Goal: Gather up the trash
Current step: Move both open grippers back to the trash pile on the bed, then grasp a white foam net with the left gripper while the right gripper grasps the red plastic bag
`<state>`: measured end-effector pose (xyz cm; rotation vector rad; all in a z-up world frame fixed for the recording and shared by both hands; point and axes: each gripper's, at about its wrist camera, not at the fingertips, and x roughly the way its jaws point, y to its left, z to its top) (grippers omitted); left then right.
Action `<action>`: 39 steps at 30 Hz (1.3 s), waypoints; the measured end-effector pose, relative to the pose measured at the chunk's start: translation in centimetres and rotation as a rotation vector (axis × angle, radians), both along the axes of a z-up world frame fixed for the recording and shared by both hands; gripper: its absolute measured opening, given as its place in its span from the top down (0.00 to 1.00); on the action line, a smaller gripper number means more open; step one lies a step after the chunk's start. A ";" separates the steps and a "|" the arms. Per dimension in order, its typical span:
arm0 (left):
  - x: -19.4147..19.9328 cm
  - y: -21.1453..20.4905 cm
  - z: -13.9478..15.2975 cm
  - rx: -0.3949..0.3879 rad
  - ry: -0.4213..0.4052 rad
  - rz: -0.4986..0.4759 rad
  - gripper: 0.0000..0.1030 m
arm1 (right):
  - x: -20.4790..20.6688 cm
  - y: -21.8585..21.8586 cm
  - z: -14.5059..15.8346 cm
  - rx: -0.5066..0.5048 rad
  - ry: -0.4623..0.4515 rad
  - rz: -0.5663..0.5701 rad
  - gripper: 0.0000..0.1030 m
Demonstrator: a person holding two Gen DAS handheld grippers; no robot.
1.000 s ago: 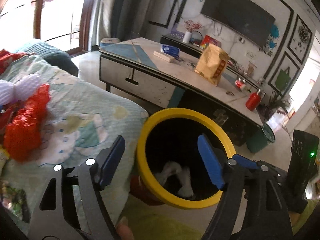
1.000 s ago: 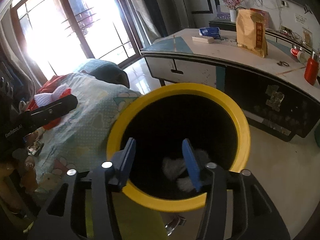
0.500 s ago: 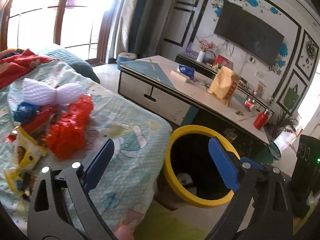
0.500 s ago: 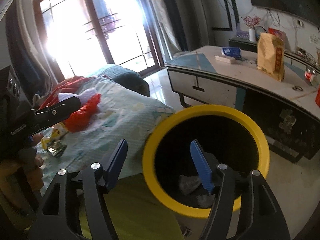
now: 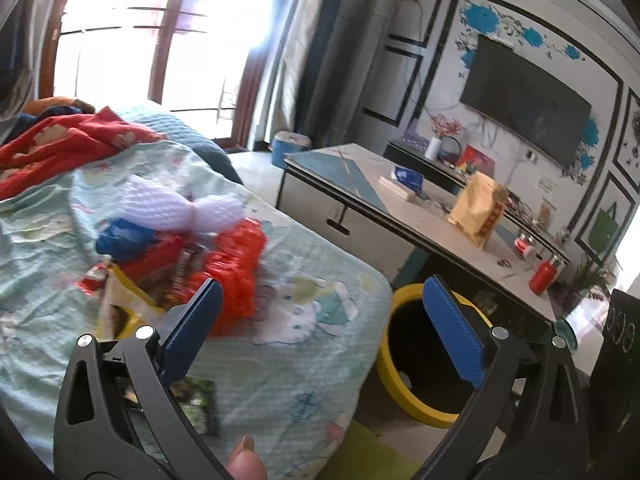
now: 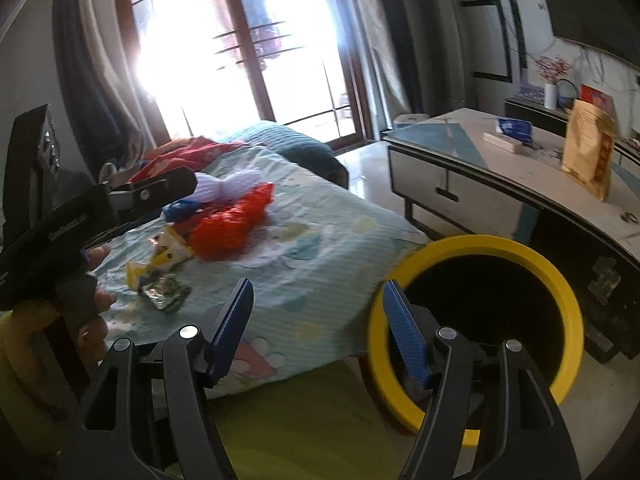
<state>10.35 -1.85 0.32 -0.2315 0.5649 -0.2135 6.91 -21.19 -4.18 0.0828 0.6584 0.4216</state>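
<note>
You'd swung both grippers off the yellow bin (image 6: pixel 476 320) & back twd the bed (image 5: pixel 300 340), left gripper (image 5: pixel 320 328) & right gripper (image 6: pixel 320 320) w/ fingers apart & empty, so next pickup looked like the wrapper pile (image 5: pixel 180 256) on the sheet.

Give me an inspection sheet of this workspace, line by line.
Surface: pale green patterned bedspread.
Job's things: yellow-rimmed black bin on the floor beside the bed; red mesh wrapper, white foam netting, blue bag, yellow packet, shiny foil wrapper on the bedspread.
Clutter: red blanket.
Grippers: left gripper and right gripper open, empty.
Cables: nothing seen.
Surroundings: white coffee table, wall television.
</note>
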 end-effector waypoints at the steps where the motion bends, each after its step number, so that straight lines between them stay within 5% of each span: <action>1: 0.0 0.5 0.1 -0.003 -0.004 0.011 0.11 | 0.0 0.6 0.1 -0.001 -0.003 0.010 0.37; 26: 0.3 11.6 0.3 -0.061 -0.026 0.255 0.11 | 2.9 10.4 -0.2 -0.045 -0.010 0.202 0.37; 39: 3.6 14.7 -1.3 -0.098 0.044 0.254 0.14 | 8.9 14.7 -3.2 -0.042 0.088 0.209 0.37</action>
